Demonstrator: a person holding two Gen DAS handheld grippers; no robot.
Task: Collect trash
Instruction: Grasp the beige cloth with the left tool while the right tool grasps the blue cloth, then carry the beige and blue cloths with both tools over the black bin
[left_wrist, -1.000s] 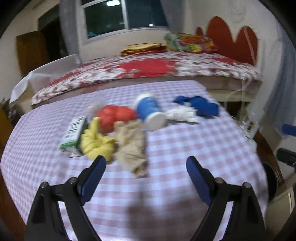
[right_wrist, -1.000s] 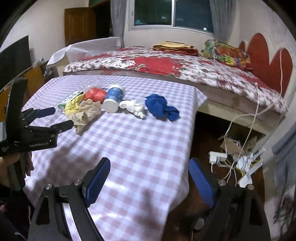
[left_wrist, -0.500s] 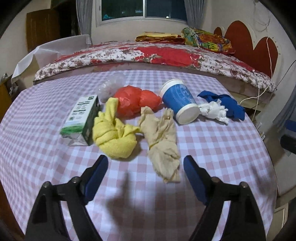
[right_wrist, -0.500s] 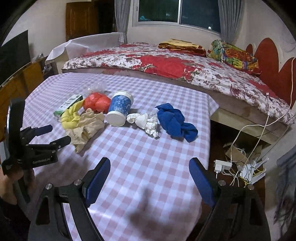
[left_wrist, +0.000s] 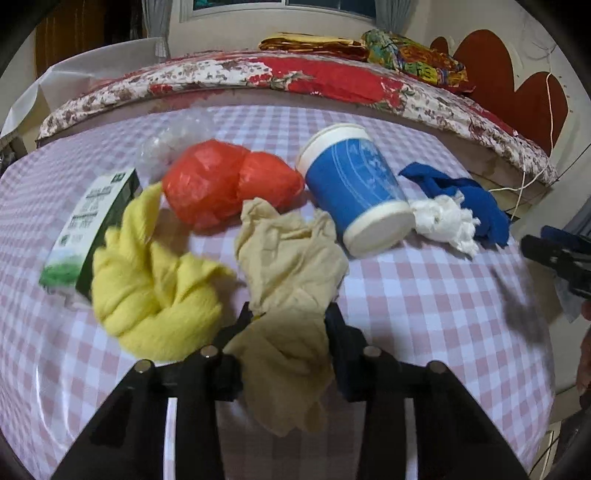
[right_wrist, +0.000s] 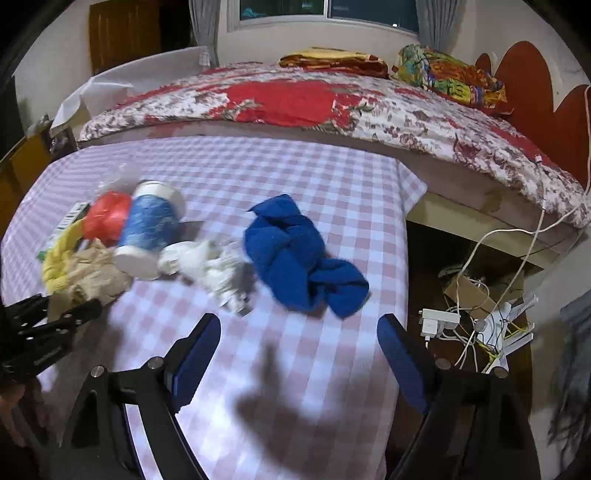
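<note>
Trash lies in a row on the checked tablecloth (left_wrist: 424, 295): a green carton (left_wrist: 92, 221), a yellow cloth (left_wrist: 159, 295), a red plastic bag (left_wrist: 229, 184), a beige cloth (left_wrist: 291, 258), a tipped blue paper cup (left_wrist: 354, 195), a white tissue wad (left_wrist: 443, 221) and a blue cloth (left_wrist: 476, 199). My left gripper (left_wrist: 288, 317) is closing, its jaws pressing both sides of the beige cloth's near end. My right gripper (right_wrist: 299, 347) stands open above the table, just short of the blue cloth (right_wrist: 299, 258) and the white tissue wad (right_wrist: 214, 266), with nothing between its fingers.
Crumpled clear plastic (left_wrist: 173, 140) lies behind the red bag. A bed (right_wrist: 332, 99) with a floral cover runs along the table's far side. Off the table's right edge, a power strip and tangled cables (right_wrist: 476, 325) lie on the floor.
My left gripper dropped forward onto the beige cloth and narrowed from wide open to pinching it. My right gripper moved in closer to the blue cloth, jaws unchanged.
</note>
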